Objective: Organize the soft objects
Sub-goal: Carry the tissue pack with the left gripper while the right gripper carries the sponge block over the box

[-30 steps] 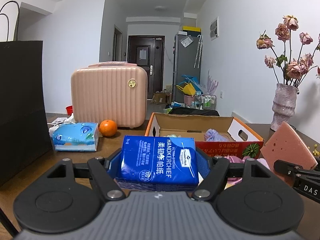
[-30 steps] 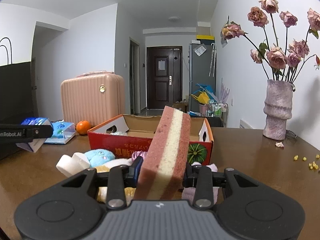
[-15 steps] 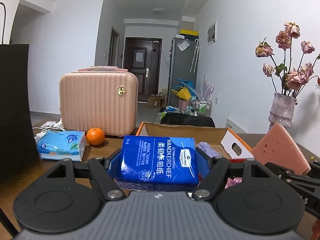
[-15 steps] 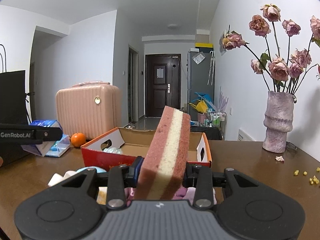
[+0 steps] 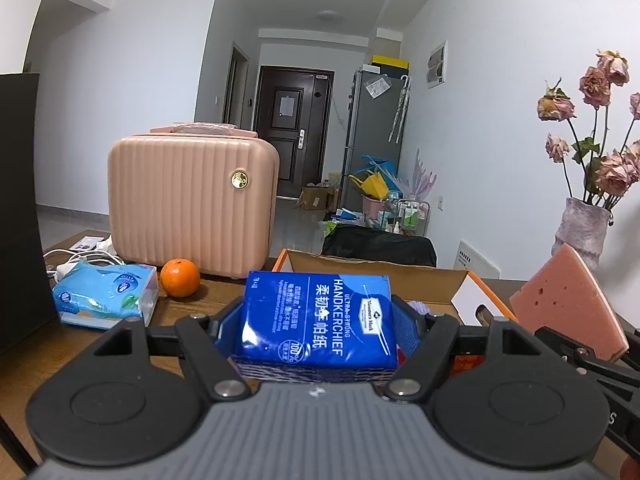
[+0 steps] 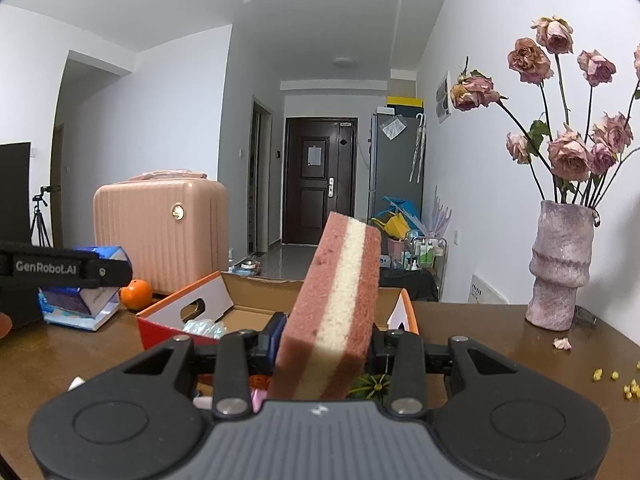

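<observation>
My left gripper (image 5: 318, 320) is shut on a blue handkerchief tissue pack (image 5: 316, 316) and holds it up in front of the open red cardboard box (image 5: 372, 270). My right gripper (image 6: 326, 338) is shut on a pink and cream sponge block (image 6: 332, 304), held tilted in front of the box (image 6: 208, 306). The sponge also shows at the right of the left wrist view (image 5: 568, 306). The left gripper with its tissue pack (image 6: 86, 276) shows at the left of the right wrist view. Something pale lies inside the box (image 6: 200, 326).
A pink suitcase (image 5: 192, 204), an orange (image 5: 180, 278) and a light blue tissue pack (image 5: 104, 294) stand at the back left of the brown table (image 6: 500, 344). A black bag (image 5: 18, 208) is at far left. A vase of dried roses (image 6: 560, 272) stands at right.
Both grippers have risen with their loads; the box and table sit lower in both views. The soft toys in front of the box have dropped nearly out of the right wrist view.
</observation>
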The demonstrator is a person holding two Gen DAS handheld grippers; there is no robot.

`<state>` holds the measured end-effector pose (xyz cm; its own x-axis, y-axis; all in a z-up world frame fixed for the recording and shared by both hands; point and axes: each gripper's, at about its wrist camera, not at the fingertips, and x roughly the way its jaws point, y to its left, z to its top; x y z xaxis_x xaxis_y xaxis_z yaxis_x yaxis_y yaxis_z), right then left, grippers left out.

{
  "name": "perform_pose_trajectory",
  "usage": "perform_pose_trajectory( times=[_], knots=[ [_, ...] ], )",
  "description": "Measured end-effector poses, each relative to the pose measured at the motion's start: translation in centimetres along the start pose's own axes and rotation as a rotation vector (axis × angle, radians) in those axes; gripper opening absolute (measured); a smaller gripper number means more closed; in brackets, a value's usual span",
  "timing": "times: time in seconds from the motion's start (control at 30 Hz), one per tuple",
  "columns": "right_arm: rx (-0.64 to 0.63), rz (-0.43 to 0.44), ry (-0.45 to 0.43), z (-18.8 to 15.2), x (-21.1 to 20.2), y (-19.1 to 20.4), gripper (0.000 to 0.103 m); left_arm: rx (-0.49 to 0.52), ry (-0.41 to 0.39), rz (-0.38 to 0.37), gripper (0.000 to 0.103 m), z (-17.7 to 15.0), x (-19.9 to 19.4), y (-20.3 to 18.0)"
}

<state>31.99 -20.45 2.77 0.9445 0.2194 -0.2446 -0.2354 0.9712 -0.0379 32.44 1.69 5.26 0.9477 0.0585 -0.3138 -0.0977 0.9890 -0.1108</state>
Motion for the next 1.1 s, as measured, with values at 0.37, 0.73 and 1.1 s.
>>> perform_pose_trajectory(
  times=[0.37, 0.73, 1.1],
  knots=[
    [-0.028, -0.021, 0.003, 0.7, 3.4, -0.2, 0.036, -0.005, -0.001, 0.0, 0.074, 1.3, 3.5, -0.4],
    [-0.015, -0.043, -0.011, 2.1, 6.5, -0.5, 0.036, -0.011, -0.009, -0.009, 0.074, 3.0, 6.8, -0.8],
    [-0.027, -0.038, 0.005, 2.7, 10.4, -0.1, 0.036, 0.019, 0.016, -0.002, 0.074, 3.4, 10.5, -2.0]
  ],
)
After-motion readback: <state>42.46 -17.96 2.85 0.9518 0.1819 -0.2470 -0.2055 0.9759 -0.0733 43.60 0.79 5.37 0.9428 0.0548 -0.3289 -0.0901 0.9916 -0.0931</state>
